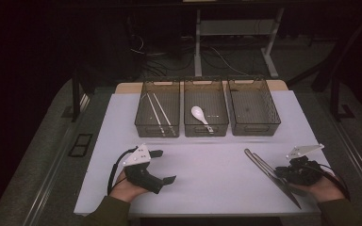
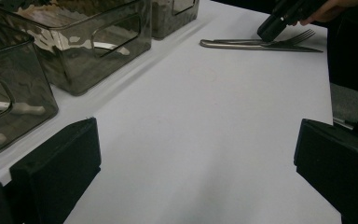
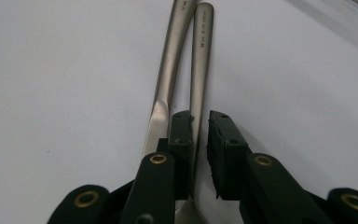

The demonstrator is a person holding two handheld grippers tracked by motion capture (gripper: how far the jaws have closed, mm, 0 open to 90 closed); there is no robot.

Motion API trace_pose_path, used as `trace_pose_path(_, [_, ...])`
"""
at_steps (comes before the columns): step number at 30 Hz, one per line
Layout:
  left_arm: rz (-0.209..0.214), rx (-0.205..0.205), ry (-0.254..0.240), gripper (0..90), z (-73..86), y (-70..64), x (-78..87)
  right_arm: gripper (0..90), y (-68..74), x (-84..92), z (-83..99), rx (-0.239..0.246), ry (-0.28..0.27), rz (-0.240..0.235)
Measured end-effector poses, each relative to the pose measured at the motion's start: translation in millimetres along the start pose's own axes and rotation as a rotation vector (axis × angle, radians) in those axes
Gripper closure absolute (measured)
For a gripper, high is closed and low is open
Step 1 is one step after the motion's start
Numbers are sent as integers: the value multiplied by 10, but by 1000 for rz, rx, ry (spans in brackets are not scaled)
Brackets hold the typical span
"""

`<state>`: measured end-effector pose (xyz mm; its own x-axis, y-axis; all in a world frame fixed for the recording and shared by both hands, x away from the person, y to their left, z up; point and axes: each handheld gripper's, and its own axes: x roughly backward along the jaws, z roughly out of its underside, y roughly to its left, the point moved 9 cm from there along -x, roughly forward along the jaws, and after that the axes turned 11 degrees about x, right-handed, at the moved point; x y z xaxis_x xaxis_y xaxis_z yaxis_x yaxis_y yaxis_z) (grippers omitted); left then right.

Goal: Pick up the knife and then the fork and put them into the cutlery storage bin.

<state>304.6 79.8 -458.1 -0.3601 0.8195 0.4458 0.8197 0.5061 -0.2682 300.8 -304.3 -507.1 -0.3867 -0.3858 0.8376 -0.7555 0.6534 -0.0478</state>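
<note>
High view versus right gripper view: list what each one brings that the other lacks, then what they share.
High view: three dark bins at the table's far side, chopsticks in the left one, a white spoon in the middle one, and the left tool, jaws wide apart.
Right gripper view: stamped lettering on both handles, and a narrow gap between the right tool jaws, which straddle the fork.
Shared: fork and knife lying side by side on the white table, with the right tool over them.
</note>
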Motion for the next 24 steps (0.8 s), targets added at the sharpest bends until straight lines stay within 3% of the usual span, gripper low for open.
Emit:
trace_pose_path(15, [0, 1, -2, 0, -1, -1, 1, 822, -5, -34, 23, 23, 32, 20])
trace_pose_path(19, [-1, -1, 1, 0, 3, -3, -4, 823, 10, -46, 13, 42, 44, 46])
trace_pose_path(24, [-1, -1, 2, 0, 5, -6, -6, 831, 8, -48, 19, 29, 47, 52])
